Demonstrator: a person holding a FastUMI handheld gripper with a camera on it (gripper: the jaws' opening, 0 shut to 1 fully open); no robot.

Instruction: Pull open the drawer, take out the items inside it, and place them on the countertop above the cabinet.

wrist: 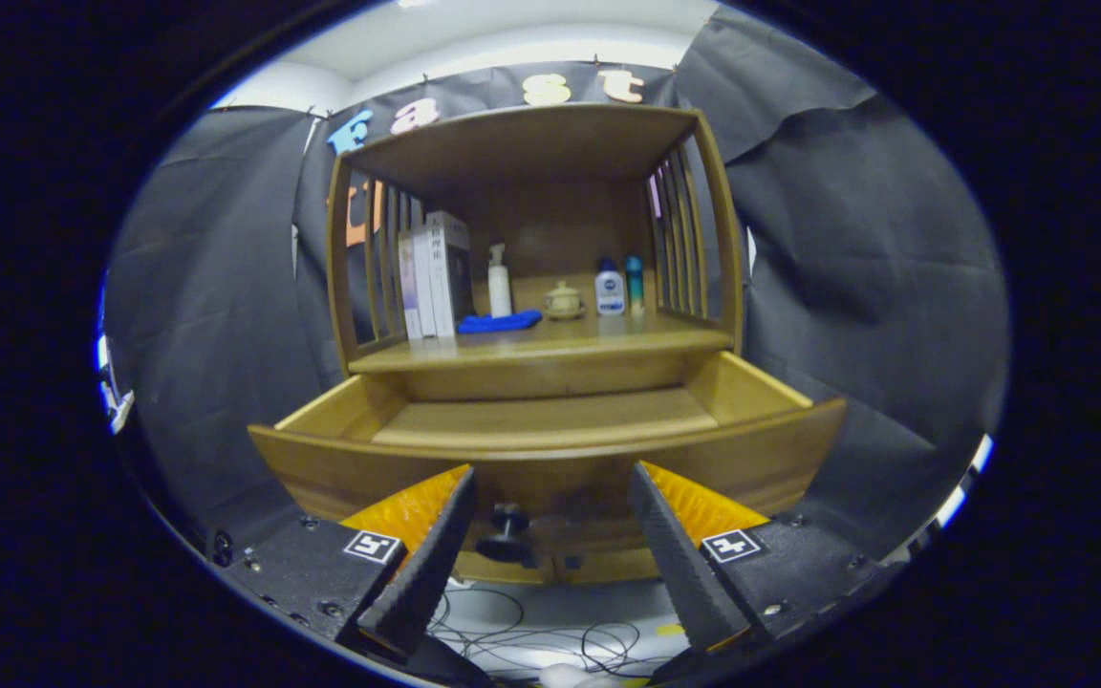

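Your gripper (pixel 550 545): you have it spread wide, fingers well apart and holding nothing; both tips sit low in front of the drawer's face.
Knob (pixel 507 533): dark, round, on the drawer front, in the gap between your fingers and nearer the left one; neither finger touches it.
Drawer (pixel 550 459): pulled well out of the cabinet, its curved wooden front just beyond your fingertips; the part of its floor you can see is bare wood, and the front wall hides the nearest strip of that floor.
Cabinet (pixel 531 373): light brown wood, with slatted sides and a roof board over the open shelf.
Countertop (pixel 608 336): the shelf surface right above the drawer, and the items stand toward its back.
Books (pixel 434 275): a few upright against the left slats.
Spray bottle (pixel 499 283): white, standing just right of the books.
Blue cloth (pixel 499 322): lying flat in front of the spray bottle, beside the books.
Small pot (pixel 564 300): pale, lidded, near the middle of the shelf.
White bottle (pixel 610 289): right of the pot, blue cap.
Teal bottle (pixel 635 283): slim, just beside the white bottle, near the right slats.
Cables (pixel 531 631): thin loops on the pale floor beneath your fingers.
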